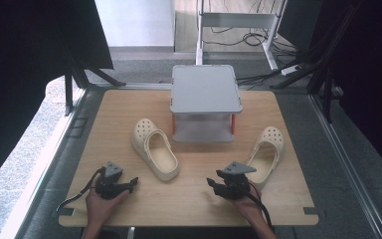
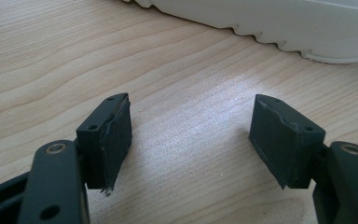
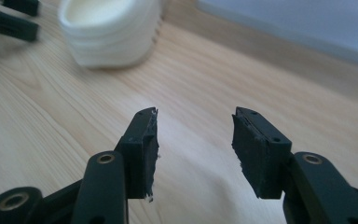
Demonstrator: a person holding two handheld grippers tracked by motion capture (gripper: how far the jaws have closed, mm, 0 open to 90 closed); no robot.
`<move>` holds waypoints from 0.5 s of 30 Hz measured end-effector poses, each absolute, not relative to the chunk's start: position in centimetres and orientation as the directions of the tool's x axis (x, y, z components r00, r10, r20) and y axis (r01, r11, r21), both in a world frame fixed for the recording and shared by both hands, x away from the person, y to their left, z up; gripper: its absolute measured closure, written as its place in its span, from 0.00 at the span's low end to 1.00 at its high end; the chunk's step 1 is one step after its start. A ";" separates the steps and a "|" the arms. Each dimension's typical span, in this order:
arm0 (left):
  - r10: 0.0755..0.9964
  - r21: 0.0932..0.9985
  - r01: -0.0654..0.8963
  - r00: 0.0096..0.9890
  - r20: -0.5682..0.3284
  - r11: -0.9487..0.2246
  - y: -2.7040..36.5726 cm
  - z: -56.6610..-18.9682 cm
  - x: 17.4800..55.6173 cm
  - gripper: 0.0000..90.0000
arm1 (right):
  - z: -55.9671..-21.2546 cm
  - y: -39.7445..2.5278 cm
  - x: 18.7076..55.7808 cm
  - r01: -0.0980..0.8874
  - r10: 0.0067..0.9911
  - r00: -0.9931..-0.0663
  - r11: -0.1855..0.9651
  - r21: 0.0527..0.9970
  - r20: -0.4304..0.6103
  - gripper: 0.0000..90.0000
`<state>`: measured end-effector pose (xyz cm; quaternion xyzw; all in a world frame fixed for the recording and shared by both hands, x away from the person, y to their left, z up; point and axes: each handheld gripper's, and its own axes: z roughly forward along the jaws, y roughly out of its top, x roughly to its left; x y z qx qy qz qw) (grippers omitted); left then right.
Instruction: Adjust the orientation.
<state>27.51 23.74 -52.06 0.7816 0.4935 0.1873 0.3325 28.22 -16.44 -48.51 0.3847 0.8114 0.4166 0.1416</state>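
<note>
Left jaws: the left gripper (image 1: 132, 182) has its jaws spread wide with nothing between them; its own view (image 2: 191, 140) shows bare wood in the gap.
Right jaws: the right gripper (image 1: 212, 178) is likewise parted and holding nothing, bare wood between the pads in its own view (image 3: 195, 149).
Where the jaws sit: both low over the near part of the wooden table (image 1: 194, 199), tips turned toward each other, well apart, with an open stretch of board between them.
Left clog: a cream clog (image 1: 155, 148) lies just ahead of the left jaws, heel end toward the near edge; in the left gripper view its ridged sole edge (image 2: 279, 23) runs across the top, near but not touching the pads.
Same clog from the right: in the right gripper view its rounded heel (image 3: 109, 32) lies ahead and to the left of the jaws, well apart, with the other gripper's dark tips (image 3: 14, 23) blurred beyond it.
Right clog: a second cream clog (image 1: 266, 152) lies just behind and beside the right gripper, on its outer side, toe pointing away.
Room to move: the near table edge is close behind both hands; the side edges are farther off.
In the way: a grey lidded box (image 1: 205, 102) with orange latches stands beyond the jaws, at the far middle, between the two clogs' toes.
Around: dark curtains at both sides, a white frame and cables on the floor past the table.
</note>
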 end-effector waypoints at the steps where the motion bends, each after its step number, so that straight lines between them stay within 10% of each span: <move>1: 0.895 0.703 0.647 0.444 -0.035 -0.294 23.7 -52.1 27.5 0.33 | -47.7 -15.5 29.1 0.504 0.719 -0.687 0.367 0.782 0.105 0.57; 15: 0.892 0.704 0.646 0.450 -0.039 -0.295 23.7 -52.1 27.6 0.31 | -43.3 -11.7 32.9 0.484 0.636 -0.764 0.458 0.746 0.105 0.57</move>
